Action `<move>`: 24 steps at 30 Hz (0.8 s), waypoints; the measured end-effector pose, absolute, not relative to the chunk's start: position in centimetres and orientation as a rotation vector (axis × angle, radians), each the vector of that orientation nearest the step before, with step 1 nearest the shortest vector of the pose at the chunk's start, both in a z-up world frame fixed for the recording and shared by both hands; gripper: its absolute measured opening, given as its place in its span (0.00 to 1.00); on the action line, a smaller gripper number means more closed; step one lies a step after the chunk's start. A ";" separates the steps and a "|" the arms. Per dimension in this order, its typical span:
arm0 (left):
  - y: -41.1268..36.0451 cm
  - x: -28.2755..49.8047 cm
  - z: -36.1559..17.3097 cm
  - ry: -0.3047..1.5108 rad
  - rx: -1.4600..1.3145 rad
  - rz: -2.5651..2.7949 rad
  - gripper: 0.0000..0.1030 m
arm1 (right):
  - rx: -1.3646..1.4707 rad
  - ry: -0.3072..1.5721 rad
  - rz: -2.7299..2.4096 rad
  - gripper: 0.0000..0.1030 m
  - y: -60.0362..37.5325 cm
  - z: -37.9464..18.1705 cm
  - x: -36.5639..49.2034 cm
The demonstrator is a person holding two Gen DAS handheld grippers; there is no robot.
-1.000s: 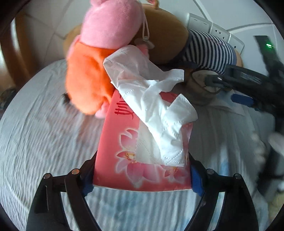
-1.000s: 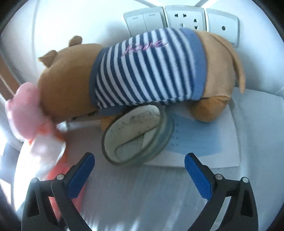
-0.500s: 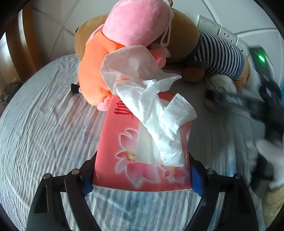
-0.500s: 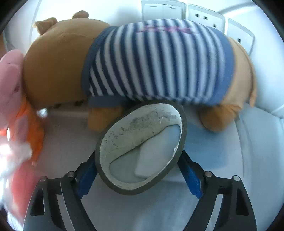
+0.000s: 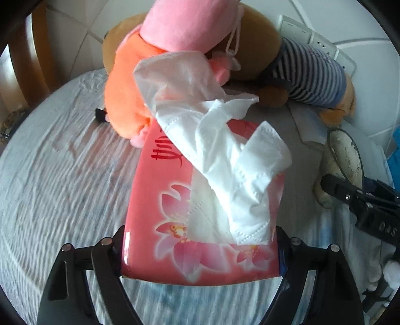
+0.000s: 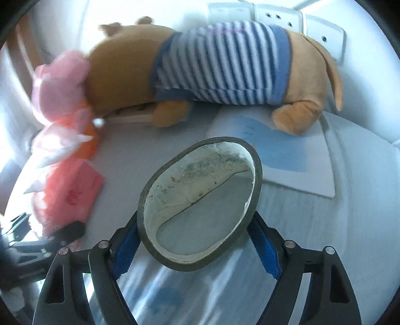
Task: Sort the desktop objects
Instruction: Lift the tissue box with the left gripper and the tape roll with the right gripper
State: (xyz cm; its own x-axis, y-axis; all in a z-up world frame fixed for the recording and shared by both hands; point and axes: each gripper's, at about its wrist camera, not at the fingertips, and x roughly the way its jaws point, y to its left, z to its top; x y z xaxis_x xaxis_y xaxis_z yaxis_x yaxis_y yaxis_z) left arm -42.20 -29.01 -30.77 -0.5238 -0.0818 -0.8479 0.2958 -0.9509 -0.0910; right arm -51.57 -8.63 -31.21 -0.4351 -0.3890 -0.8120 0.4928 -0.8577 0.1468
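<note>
The left gripper pinches the near end of a red tissue pack between its two fingers, the pack lying over the pale cloth-covered desk. White tissues spill from its slot and hide much of the printed top, so only part of the red lettering shows. The far end of the pack reaches an orange and pink plush toy, whose head is cut off by the frame's upper edge. The right gripper clamps a round dark-rimmed dish, tilted toward the camera; whether its base rests on the desk cannot be told. Beyond it a brown plush bear in a striped shirt lies on its side by the wall sockets, one foot on a white sheet with a blue patch. The left edge of the right wrist view is overexposed and blurred.
</note>
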 end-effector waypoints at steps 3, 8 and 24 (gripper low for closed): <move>-28.7 -39.7 -29.6 0.327 1.366 -2.538 0.81 | 1.228 0.155 -2.251 0.79 -9.7 -29.5 -49.3; -28.0 -34.1 -27.6 0.351 1.368 -2.488 0.81 | 1.206 0.185 -2.198 0.79 -11.9 -28.0 -45.1; -21.8 -20.2 -17.6 0.294 1.216 -2.592 0.81 | 1.085 0.240 -2.233 0.79 -6.8 -19.0 -29.1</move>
State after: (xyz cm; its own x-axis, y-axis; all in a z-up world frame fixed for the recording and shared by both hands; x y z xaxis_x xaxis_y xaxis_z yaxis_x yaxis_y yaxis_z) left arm -20.20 -21.80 -17.62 -0.6144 -0.1498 -0.7746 0.3193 -0.9450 -0.0705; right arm -29.08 -6.80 -19.03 -0.4574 -0.4649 -0.7581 0.6153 -0.7809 0.1077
